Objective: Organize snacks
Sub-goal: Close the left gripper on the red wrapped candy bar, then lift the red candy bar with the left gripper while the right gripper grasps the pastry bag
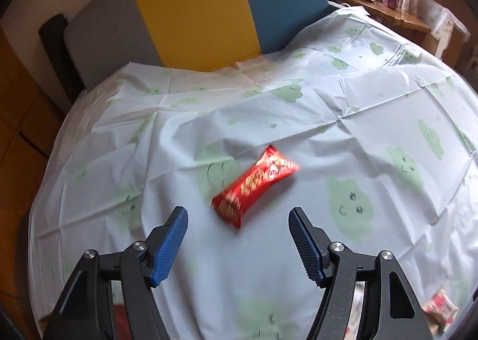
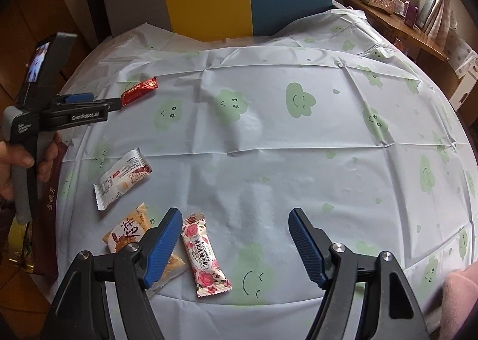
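Four snack packets lie on the counter (image 2: 269, 137) along its left side: wrapped bar (image 2: 139, 90) farthest, pastry packet (image 2: 122, 178) nearer, crisp packet (image 2: 128, 229) nearer again, candy packet (image 2: 206, 255) just right of it.

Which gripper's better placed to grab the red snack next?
Left. The left gripper is open with the red snack just ahead of its fingertips. The right gripper hangs over the rose snack, with the red one far off to its left.

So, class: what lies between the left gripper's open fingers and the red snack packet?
Only bare tablecloth: in the left wrist view the left gripper hangs open just short of the red snack packet.
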Motion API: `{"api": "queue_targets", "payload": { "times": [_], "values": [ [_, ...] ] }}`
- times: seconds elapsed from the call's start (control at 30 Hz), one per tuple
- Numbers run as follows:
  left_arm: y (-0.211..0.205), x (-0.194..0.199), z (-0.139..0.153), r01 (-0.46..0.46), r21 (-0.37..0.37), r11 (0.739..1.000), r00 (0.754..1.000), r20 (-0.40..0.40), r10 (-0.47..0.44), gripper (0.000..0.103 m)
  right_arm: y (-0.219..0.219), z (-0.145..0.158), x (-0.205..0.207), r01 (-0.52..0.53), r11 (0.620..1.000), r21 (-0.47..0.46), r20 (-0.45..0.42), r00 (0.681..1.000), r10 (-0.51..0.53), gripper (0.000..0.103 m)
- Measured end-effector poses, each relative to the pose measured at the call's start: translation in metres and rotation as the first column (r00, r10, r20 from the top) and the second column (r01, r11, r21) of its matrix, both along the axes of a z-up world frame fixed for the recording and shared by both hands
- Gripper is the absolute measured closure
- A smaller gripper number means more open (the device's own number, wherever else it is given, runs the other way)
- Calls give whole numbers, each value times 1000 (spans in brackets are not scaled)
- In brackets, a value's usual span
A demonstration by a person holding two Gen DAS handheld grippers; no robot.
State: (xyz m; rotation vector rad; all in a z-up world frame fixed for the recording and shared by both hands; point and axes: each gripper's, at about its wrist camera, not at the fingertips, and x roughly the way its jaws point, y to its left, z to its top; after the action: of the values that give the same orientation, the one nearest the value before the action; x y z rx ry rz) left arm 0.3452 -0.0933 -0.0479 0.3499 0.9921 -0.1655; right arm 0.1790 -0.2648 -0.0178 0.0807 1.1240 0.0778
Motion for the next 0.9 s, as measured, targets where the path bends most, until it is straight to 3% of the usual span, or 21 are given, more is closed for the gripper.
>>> {"api": "queue_targets", "payload": {
  "times": [0.17, 0.23, 0.33, 0.4, 0.5, 0.67, 0.9],
  "values": [
    [-16, 24, -18, 64, 21, 998, 998, -13, -64, 32, -2, -1, 3, -4, 1000, 11, -3, 1000, 4, 28],
    [-20, 30, -27, 67, 44, 997, 998, -25, -66, 39, -3, -1, 4, 1, 1000, 18, -4, 1000, 0, 28],
    [-18, 30, -28, 30, -18, 999, 999, -29, -30, 68, -5, -2, 4, 6, 1000, 30, -6, 1000, -6, 28],
    [-20, 24, -27, 19, -21, 1000, 999, -28, -20, 79, -6, -2, 4, 11, 999, 37, -8, 1000, -11, 28],
    [-17, 12, -26, -26, -21, 999, 1000, -19, 25, 80, -7, -1, 4, 15, 999, 44, -5, 1000, -14, 28],
    [-2, -16, -16, -143, -104, 984, 989, -40, 140, 80, -9, -1, 3, 21, 999, 41, -4, 1000, -21, 28],
    [6, -94, -6, -208, -93, 974, 978, -21, 207, 80, -17, 1, 2, 56, 998, 35, 3, 998, -56, 28]
  ]
}}
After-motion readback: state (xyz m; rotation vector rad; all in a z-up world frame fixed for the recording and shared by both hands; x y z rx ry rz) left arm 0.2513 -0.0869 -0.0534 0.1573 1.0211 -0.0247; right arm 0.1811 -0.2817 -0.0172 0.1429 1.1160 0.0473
